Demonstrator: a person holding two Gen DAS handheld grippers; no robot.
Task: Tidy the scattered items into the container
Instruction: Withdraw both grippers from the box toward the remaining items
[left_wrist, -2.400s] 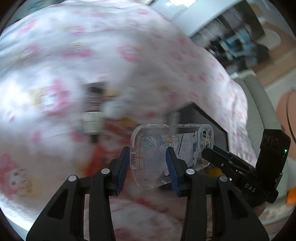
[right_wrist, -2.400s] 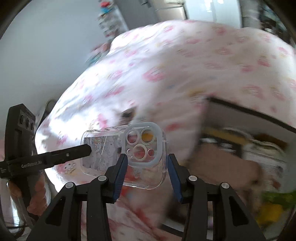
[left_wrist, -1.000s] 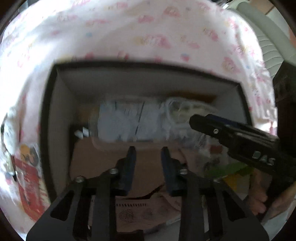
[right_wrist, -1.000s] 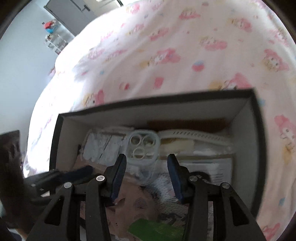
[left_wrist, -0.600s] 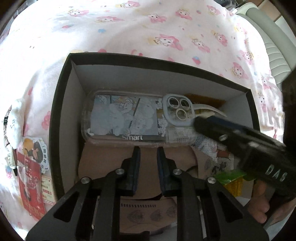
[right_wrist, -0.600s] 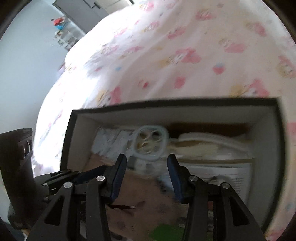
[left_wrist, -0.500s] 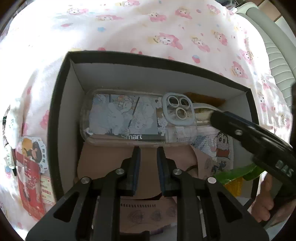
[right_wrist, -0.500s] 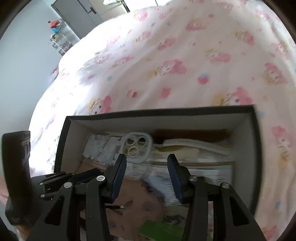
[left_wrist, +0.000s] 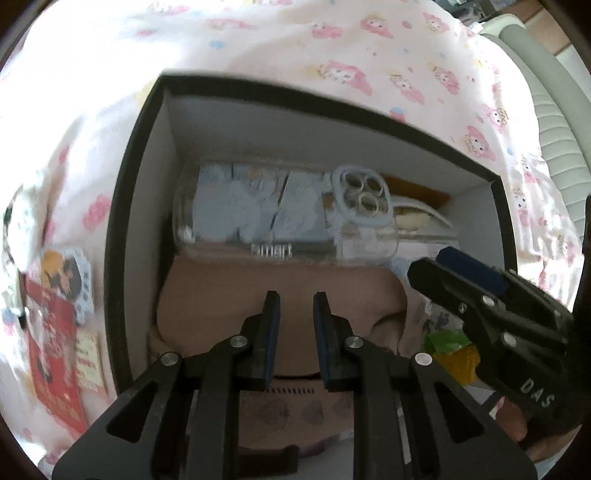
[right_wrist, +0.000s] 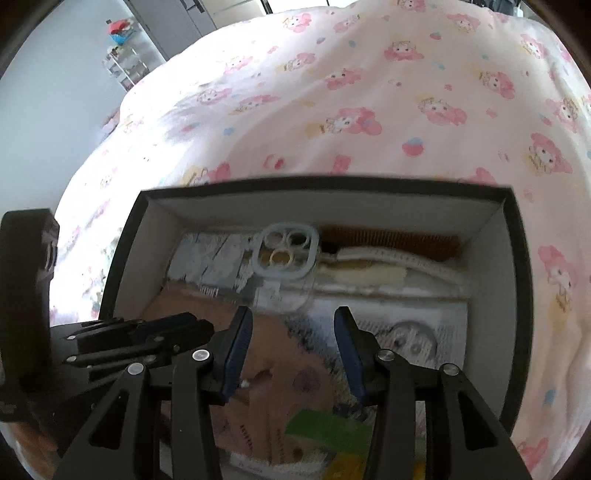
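The clear phone case (left_wrist: 284, 218) lies flat in the box (left_wrist: 122, 206), along the far wall, and neither tool touches it. It lies lengthwise because that back strip is about the only free room. In front of it a brown paper bag (left_wrist: 280, 291) fills the middle of the box, and to its right a cream, shoe-like item (left_wrist: 417, 218) takes the far corner.

As for its looks: see-through plastic with rounded corners, pale blue cartoon panels printed on the back, and a raised light-blue camera surround (right_wrist: 284, 253) with ring cut-outs at the right end. A printed word runs along its near edge, too blurred to read for sure.

The left gripper (left_wrist: 295, 314) hangs over the brown bag, its jaws drawn nearly together with a narrow gap and nothing between them. The right gripper (right_wrist: 293, 336), seen from its own camera, is released, jaws well apart over the bag and some printed packaging, also with nothing in them.

Around the box is the bed's pink cartoon-print sheet (right_wrist: 369, 92). At the box's left side red cards and a sticker (left_wrist: 62, 273) lie on the sheet. I judge those are what is left to tidy.
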